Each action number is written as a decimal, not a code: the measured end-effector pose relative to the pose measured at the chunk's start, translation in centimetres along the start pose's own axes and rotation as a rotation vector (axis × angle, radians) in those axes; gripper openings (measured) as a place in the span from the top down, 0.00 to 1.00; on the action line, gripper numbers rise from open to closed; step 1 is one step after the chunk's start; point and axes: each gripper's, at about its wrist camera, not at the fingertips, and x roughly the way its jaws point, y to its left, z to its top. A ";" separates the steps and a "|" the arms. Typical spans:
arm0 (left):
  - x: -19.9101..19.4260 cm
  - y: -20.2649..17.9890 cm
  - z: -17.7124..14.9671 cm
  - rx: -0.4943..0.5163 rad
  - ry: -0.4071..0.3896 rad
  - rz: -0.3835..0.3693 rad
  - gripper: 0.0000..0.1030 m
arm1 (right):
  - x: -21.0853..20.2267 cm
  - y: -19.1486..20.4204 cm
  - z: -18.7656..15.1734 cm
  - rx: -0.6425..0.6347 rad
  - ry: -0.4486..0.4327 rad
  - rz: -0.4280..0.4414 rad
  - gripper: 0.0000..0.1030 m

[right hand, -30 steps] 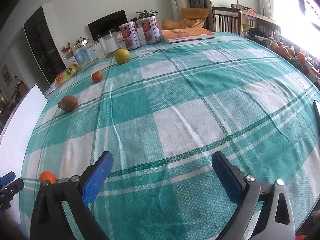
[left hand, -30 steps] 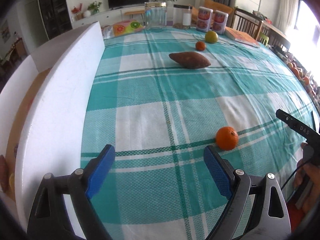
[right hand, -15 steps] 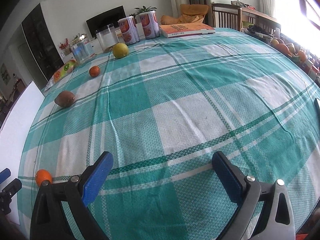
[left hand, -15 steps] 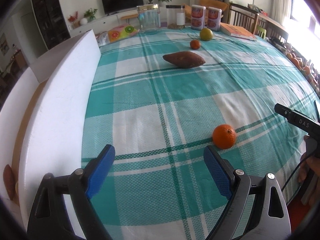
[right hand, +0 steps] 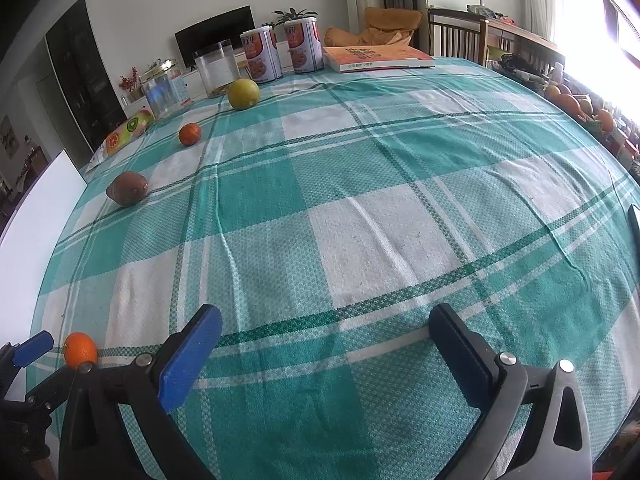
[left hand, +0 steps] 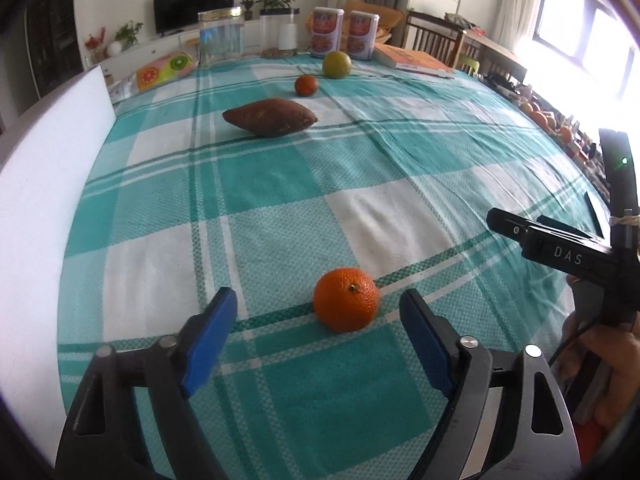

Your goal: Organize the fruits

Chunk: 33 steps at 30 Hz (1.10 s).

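Along the table's left edge stands a white foam board [left hand: 48, 184]. The left tongs [left hand: 316, 320] hang low over the teal-and-white checked tablecloth [left hand: 280, 184] near the table's near edge, their jaws closing, the blue pads [left hand: 208, 324] not yet touching the orange [left hand: 346, 299] that sits between their tips, closer to the right pad. Farther toward the far edge lie a sweet potato [left hand: 270, 117], a small orange [left hand: 306, 85] and a yellow-green citrus [left hand: 337, 65], in front of two clear jars [left hand: 221, 36] and two printed cans [left hand: 346, 33]. A book [right hand: 376, 58] lies at the far right corner. The right tongs [right hand: 324, 332] are spread wide, still opening, over bare cloth with nothing between them.
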 end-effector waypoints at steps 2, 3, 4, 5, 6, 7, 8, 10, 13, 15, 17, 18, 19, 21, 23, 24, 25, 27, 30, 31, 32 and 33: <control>0.6 -0.5 -0.2 0.038 0.019 -0.019 0.68 | 0.0 0.0 0.0 0.000 0.000 0.000 0.00; 0.6 -0.6 -0.4 0.044 0.014 -0.015 0.67 | 0.0 0.0 0.0 0.000 0.000 0.000 0.00; 0.4 -0.5 -0.5 0.049 0.002 -0.005 0.67 | 0.0 0.0 0.0 0.000 0.000 0.000 0.00; 0.3 -0.3 -0.5 0.054 -0.001 0.011 0.68 | 0.0 0.0 0.0 0.000 0.000 0.000 0.00; 0.3 0.1 -0.3 0.048 -0.006 0.023 0.68 | 0.0 0.0 0.0 0.000 0.000 0.000 0.00; 0.3 0.8 0.1 0.032 -0.010 0.034 0.68 | 0.0 0.0 0.0 0.000 0.000 -0.001 0.00; 0.4 1.7 0.5 0.011 -0.011 0.048 0.68 | 0.0 0.0 0.0 -0.001 0.000 -0.001 0.00; 0.5 3.6 1.5 -0.034 -0.025 0.078 0.68 | 0.0 0.0 0.0 0.000 0.000 -0.001 0.00; 1.4 5.8 2.5 -0.077 -0.031 0.104 0.67 | 0.0 0.0 0.0 0.000 0.000 -0.001 0.00; 2.3 6.6 2.6 -0.093 -0.014 0.102 0.66 | 0.0 0.0 0.0 0.000 0.000 0.000 0.00; 2.8 6.8 2.4 -0.092 -0.020 0.098 0.61 | 0.0 0.0 0.0 0.000 0.001 -0.001 0.00; 2.8 6.6 2.4 -0.084 -0.027 0.117 0.55 | 0.0 0.0 0.0 -0.001 0.001 -0.001 0.00; 3.0 6.5 2.3 -0.077 -0.020 0.136 0.34 | 0.0 0.0 0.0 -0.002 0.001 -0.003 0.00; 3.4 6.4 2.1 -0.082 -0.009 0.153 0.15 | 0.1 0.1 0.0 -0.006 0.003 -0.006 0.00; 3.5 6.4 2.1 -0.079 -0.003 0.163 0.13 | 0.1 0.1 0.0 -0.007 0.004 -0.007 0.00; 3.6 6.4 2.2 -0.079 0.002 0.167 0.11 | 0.1 0.2 0.0 -0.008 0.004 -0.008 0.00; 3.7 6.4 2.2 -0.079 0.006 0.167 0.09 | 0.1 0.2 0.0 -0.008 0.004 -0.008 0.00; 3.8 6.4 2.3 -0.079 0.011 0.171 0.07 | 0.1 0.2 -0.1 -0.011 0.006 -0.011 0.00; 3.8 6.5 2.2 -0.081 0.011 0.171 0.06 | 0.2 0.3 -0.1 -0.020 0.010 -0.020 0.00; 3.8 6.5 2.2 -0.081 0.011 0.171 0.06 | 0.2 0.3 -0.1 -0.023 0.012 -0.024 0.00; 3.8 6.5 2.2 -0.081 0.011 0.170 0.06 | 0.2 0.4 -0.1 -0.026 0.014 -0.027 0.00; 3.8 6.5 2.3 -0.081 0.011 0.170 0.06 | 0.3 0.5 -0.1 -0.028 0.015 -0.029 0.00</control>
